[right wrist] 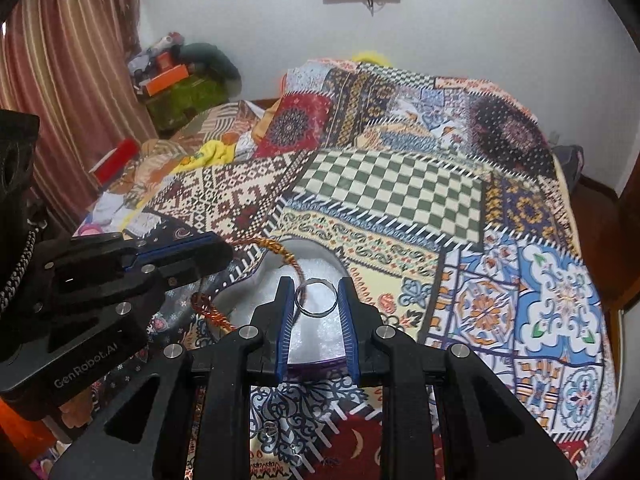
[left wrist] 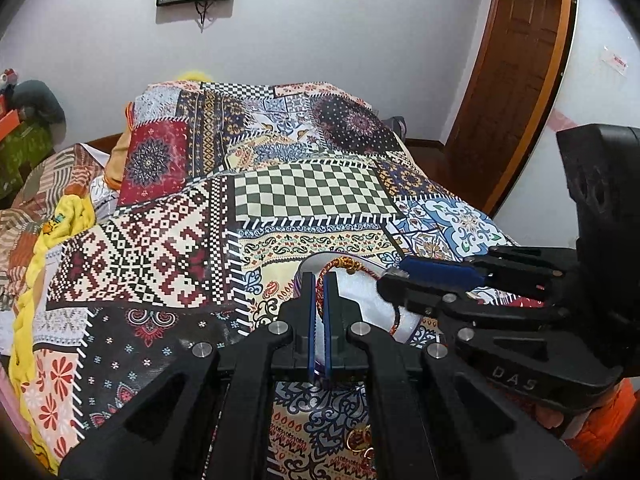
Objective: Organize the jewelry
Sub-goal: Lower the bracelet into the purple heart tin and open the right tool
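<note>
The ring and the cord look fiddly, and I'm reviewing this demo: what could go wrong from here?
1. The ring sits between the right gripper's pads over the white box; the hold looks slight, so it may slip and roll onto the busy quilt.
2. The left gripper pinches the cord bracelet, whose loose end drapes beside the ring and could snag it.
3. The two grippers are close together and may bump.

White walls (left wrist: 340, 40), wooden door (left wrist: 516, 60), striped curtain (right wrist: 68, 60), patchwork-covered bed (left wrist: 312, 192).
</note>
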Motion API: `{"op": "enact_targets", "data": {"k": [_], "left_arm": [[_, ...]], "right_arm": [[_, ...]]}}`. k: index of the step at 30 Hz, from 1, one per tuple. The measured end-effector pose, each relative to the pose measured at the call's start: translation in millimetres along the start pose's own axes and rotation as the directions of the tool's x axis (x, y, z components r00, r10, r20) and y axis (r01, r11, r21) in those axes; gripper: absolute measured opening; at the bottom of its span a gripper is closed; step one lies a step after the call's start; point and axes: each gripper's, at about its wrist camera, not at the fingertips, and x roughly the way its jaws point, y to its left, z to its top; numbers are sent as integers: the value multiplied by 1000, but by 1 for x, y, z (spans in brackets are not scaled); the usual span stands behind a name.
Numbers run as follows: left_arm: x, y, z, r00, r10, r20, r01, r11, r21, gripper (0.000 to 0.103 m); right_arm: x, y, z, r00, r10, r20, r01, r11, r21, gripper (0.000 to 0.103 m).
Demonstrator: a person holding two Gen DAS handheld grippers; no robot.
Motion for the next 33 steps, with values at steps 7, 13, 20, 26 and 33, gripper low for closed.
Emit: {"op": "enact_targets", "data": {"k": [7, 13, 20, 26, 33], "left_arm": [[12, 1, -2, 999, -12, -36, 12, 1000, -3, 1], [17, 0, -4, 998, -21, -54, 21, 1000, 5, 2], [18, -4, -3, 998, -5, -64, 7, 1000, 27, 2], [12, -3, -2, 998, 22, -60, -21, 999, 24, 2], [-8, 4, 0, 999, 33, -39, -33, 999, 5, 15]], "right_arm": [[7, -3, -2, 999, 17, -40, -17, 1000, 14, 20], [15, -3, -4, 997, 18, -78, -18, 1000, 0, 20], [16, -1, -4, 996, 5, -89, -7, 1000, -14, 20], [13, 0, -2, 996, 1, -85, -2, 1000, -4, 20], [4, 5, -1, 997, -45, -61, 43, 999, -22, 28]]}}
